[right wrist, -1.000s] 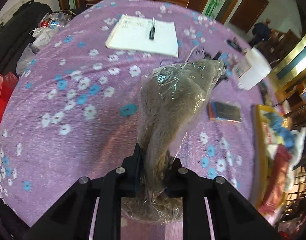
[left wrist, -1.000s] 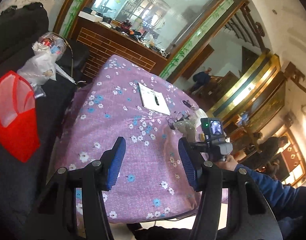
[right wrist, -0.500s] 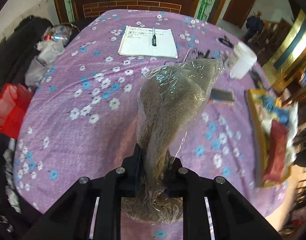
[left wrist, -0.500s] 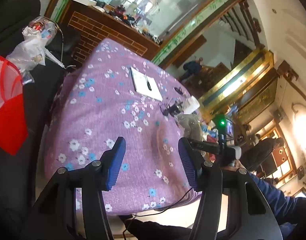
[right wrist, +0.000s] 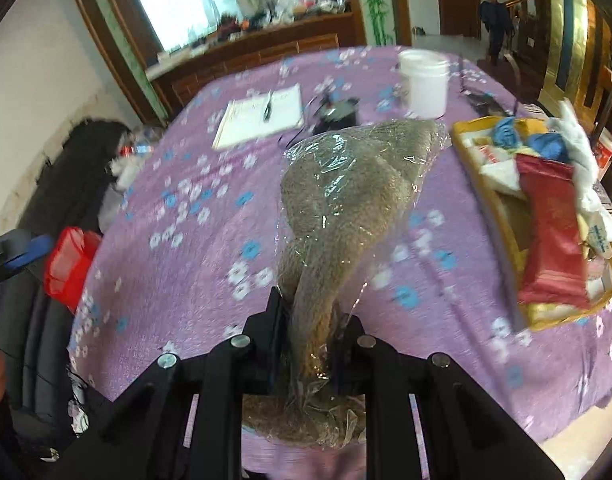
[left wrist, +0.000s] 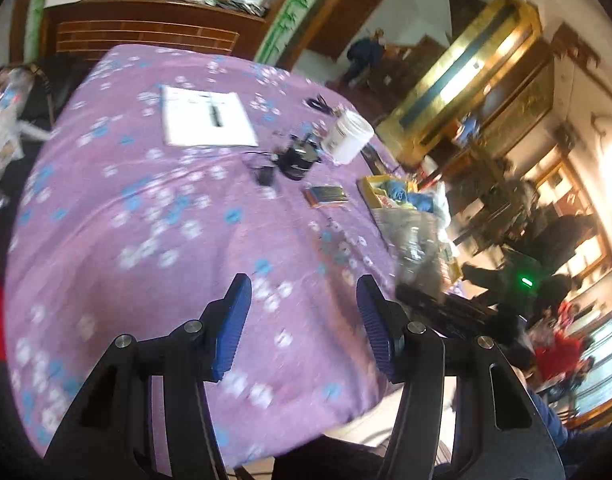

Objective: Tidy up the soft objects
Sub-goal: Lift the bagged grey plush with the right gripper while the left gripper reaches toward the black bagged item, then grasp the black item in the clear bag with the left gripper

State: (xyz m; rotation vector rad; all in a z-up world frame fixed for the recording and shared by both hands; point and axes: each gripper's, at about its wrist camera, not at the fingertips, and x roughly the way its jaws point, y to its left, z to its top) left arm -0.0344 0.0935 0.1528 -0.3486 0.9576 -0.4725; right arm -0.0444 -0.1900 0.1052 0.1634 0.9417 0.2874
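Right gripper: pinching the brown fluffy thing in plastic wrap, which sticks up the middle of the frame.
Yellow tray: right side, near.
Left gripper: fingers spread, holding nothing.

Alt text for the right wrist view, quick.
The right gripper is clamped on a brown plush toy in clear plastic, held above a purple floral tablecloth. A yellow tray of soft items lies to the right.

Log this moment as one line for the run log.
right tongs: shut on wrapped plush, above table | left tongs: open, nothing held | yellow tray: holds soft items
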